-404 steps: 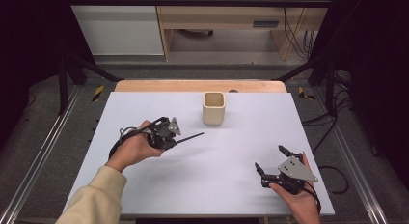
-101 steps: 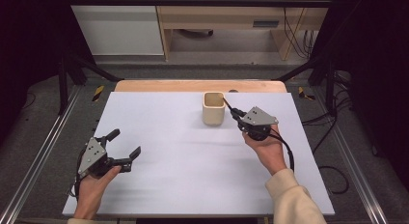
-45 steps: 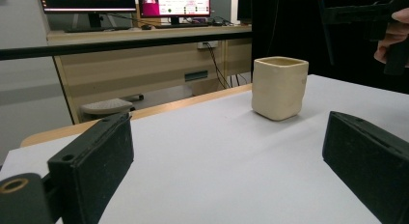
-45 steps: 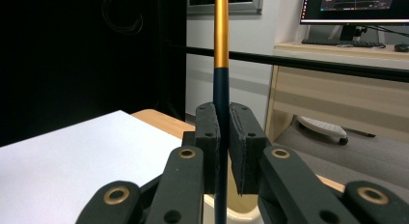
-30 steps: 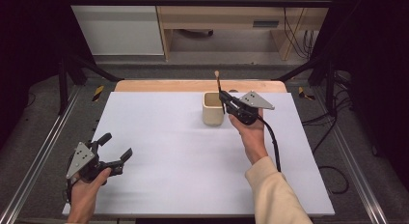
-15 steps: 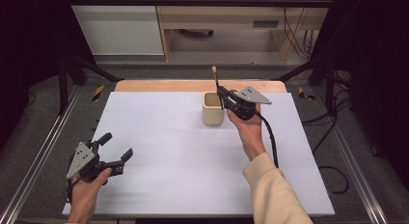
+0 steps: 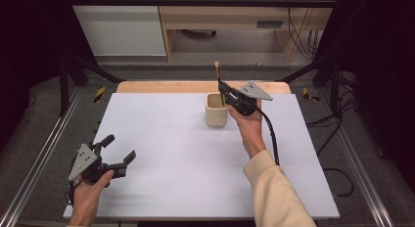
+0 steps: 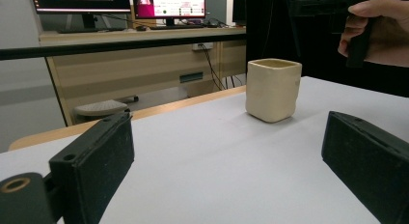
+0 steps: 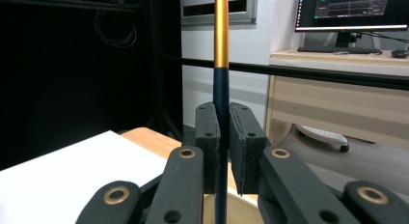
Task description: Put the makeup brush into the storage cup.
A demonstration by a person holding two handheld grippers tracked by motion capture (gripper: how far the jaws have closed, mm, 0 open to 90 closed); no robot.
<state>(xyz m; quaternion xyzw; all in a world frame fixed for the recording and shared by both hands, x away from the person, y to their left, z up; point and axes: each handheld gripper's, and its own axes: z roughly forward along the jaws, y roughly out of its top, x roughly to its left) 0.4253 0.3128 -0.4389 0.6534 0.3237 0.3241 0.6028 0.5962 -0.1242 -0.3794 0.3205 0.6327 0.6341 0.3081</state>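
Room: dark-framed work cell, wooden desks and lit monitors behind; a table (image 7: 161, 163) with a matte white top and a pale wood edge at the far side.
Cup: cream cup (image 7: 216, 110), squarish with rounded corners, thick-walled and dull like unglazed ceramic, standing upright toward the far middle of the table.
Pen: slim straight pen (image 9: 221, 64), dark blue barrel, brushed gold upper end, smooth metal look; held upright right over the cup, its lower end at or just inside the mouth, I cannot tell which.
Right hand-held gripper: right hand-held gripper (image 7: 224, 92) clamped on the pen, its black padded jaws pressed to the barrel from both sides.
Left hand-held gripper: left hand-held gripper (image 7: 120, 151) low at the near left corner, jaws spread wide with nothing between them, well apart from the cup.
Done: pen is picked up, stood on end and brought to the cup.
Left: by my reading, lower it in, let go, draw the hand away.
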